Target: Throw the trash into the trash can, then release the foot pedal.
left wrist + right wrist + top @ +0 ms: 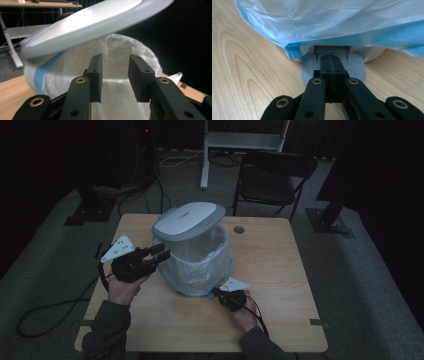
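Bin [197, 262] sits mid-table, liner fitted, lid [187, 220] propped up. Pedal [333, 67] at bin's base is pressed down by closed right gripper [331, 82]. Left gripper [115, 75], part-open and empty, is held beside bin's rim. Likely next: liner tucked or lid lowered by easing pedal.
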`<state>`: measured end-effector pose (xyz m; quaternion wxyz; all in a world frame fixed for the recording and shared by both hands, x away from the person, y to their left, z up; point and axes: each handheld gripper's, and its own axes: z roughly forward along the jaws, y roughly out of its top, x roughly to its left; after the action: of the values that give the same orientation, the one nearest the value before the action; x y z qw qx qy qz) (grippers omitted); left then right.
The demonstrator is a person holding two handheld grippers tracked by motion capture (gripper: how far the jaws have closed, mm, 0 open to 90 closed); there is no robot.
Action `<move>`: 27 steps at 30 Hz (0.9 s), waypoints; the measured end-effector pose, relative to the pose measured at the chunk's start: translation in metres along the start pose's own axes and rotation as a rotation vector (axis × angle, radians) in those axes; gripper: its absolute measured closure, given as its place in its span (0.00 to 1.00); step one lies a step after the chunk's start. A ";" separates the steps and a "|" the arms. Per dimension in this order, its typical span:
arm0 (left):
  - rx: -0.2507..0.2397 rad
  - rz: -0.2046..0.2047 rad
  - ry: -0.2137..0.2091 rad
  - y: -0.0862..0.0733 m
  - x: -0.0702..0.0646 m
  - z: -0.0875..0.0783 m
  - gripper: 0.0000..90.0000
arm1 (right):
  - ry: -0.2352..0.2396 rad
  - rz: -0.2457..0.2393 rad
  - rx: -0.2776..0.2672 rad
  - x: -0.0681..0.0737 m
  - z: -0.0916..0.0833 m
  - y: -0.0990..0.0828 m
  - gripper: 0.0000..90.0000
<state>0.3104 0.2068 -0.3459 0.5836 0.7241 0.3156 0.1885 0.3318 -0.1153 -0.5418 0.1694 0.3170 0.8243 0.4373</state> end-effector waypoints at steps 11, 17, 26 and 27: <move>0.019 -0.037 0.052 -0.020 0.010 -0.008 0.72 | -0.002 0.000 -0.001 0.000 0.000 0.000 1.00; 0.023 -0.070 0.068 -0.032 0.017 -0.012 0.72 | -0.003 0.001 -0.001 0.001 0.000 0.000 1.00; 0.052 -0.097 0.102 -0.052 0.026 -0.014 0.70 | -0.003 0.006 -0.003 0.000 0.000 0.000 1.00; 0.055 -0.098 0.106 -0.054 0.027 -0.013 0.70 | -0.003 0.005 -0.003 0.000 0.000 0.000 1.00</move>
<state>0.3085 0.2409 -0.3971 0.5546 0.7125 0.3861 0.1891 0.3314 -0.1151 -0.5419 0.1701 0.3196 0.8226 0.4384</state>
